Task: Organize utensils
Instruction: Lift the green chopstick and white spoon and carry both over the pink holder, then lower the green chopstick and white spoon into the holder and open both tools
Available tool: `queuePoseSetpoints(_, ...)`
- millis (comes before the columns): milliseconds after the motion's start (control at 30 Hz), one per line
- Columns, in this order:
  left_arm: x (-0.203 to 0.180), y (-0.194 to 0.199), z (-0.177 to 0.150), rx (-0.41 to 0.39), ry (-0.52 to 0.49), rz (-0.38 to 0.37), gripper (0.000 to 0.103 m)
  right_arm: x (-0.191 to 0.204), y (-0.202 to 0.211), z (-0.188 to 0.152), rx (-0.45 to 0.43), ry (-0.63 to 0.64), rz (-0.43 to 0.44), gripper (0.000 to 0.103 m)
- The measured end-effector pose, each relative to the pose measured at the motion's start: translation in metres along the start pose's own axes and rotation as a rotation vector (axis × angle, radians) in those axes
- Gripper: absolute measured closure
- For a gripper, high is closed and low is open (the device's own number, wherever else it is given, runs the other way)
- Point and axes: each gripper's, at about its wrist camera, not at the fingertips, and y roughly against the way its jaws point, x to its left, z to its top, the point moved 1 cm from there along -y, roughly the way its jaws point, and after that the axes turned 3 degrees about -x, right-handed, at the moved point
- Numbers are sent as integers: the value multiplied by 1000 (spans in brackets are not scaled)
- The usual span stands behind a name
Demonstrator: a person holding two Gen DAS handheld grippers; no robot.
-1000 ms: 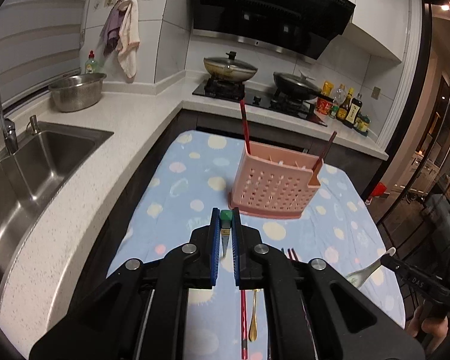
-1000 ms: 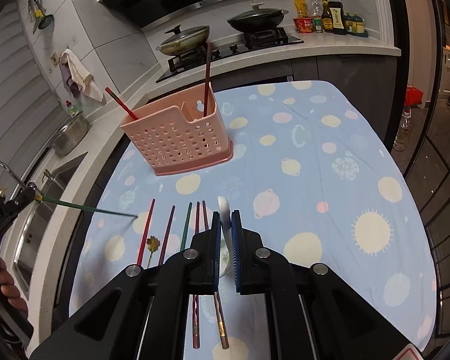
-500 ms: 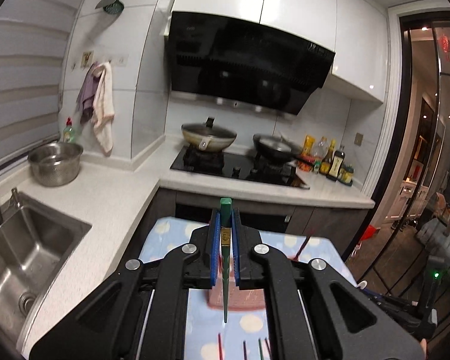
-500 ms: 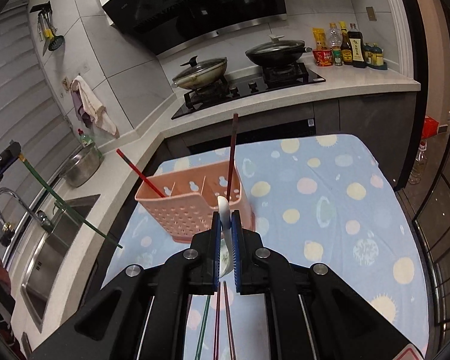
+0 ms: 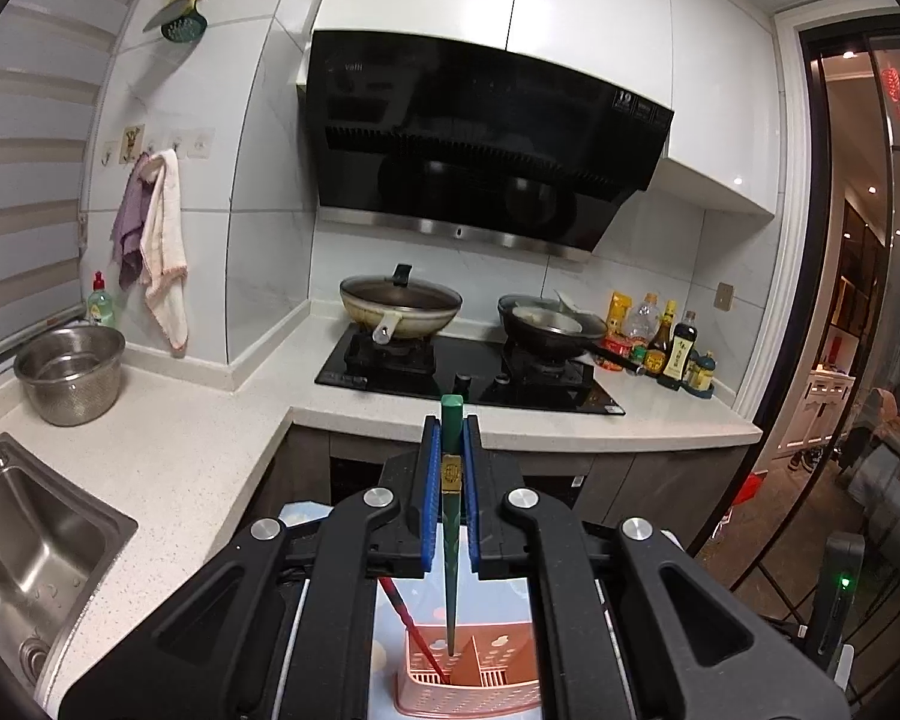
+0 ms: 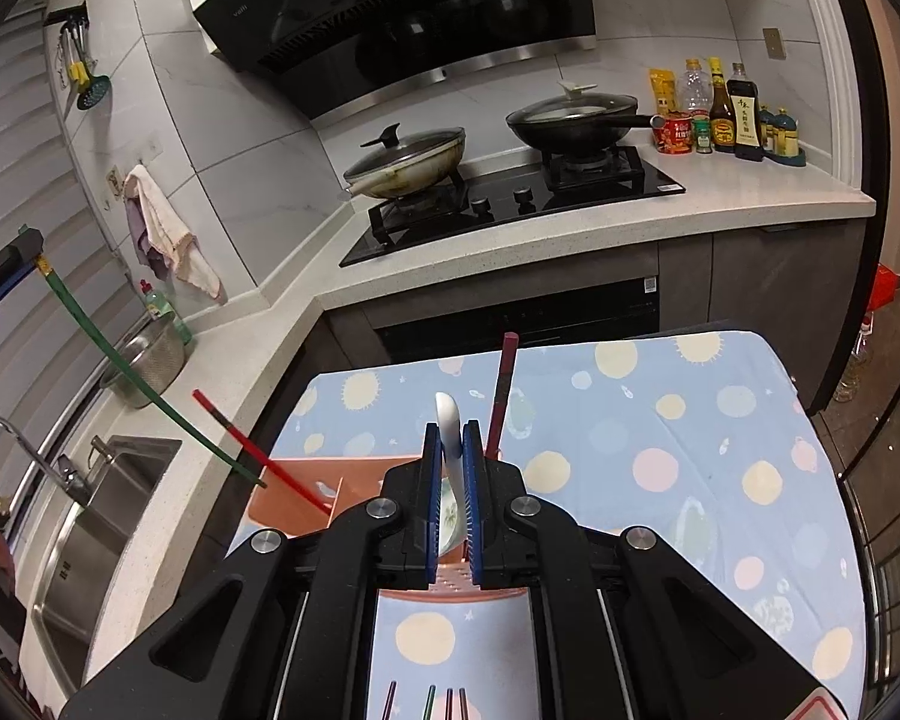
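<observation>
Both grippers have risen and now hang over the pink caddy (image 5: 474, 681). Left gripper (image 5: 451, 420) has its jaws clenched on a green chopstick (image 5: 451, 540), tip pointing down above the caddy beside a red chopstick (image 5: 411, 630). Right gripper (image 6: 452, 429) grasps a white spoon (image 6: 450, 438) above the caddy on the dotted worktop cloth (image 6: 660, 450).

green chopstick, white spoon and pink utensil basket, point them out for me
green chopstick (image 5: 451, 516): left wrist view, shaft between the pads
white spoon (image 6: 449, 420): right wrist view, handle end above the pads
pink utensil basket (image 5: 480, 690): left wrist view, perforated front wall
</observation>
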Motion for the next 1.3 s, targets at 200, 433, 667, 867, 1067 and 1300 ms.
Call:
queuePoseSetpoints(200, 4, -25, -31, 76, 8, 0, 96, 2, -29, -9, 50, 13, -10, 96)
queuePoseSetpoints(433, 9, -43, -59, 147, 21, 9, 96, 2, -49, -19, 91, 32, -29, 96)
queuePoseSetpoints(667, 19, -49, -71, 187, 49, 30, 83, 6, -43, -19, 63, 41, -41, 86)
queuePoseSetpoints(867, 21, -39, -74, 182, 53, 60, 60, 8, -27, -16, 39, 36, -35, 75)
queuePoseSetpoints(1067, 21, -24, -81, 190, 53, 65, 56, 11, -6, -21, 30, 39, -26, 71)
queuePoseSetpoints(1300, 24, 1, -98, 219, 56, 66, 56, 15, 26, -38, 28, 55, -24, 70)
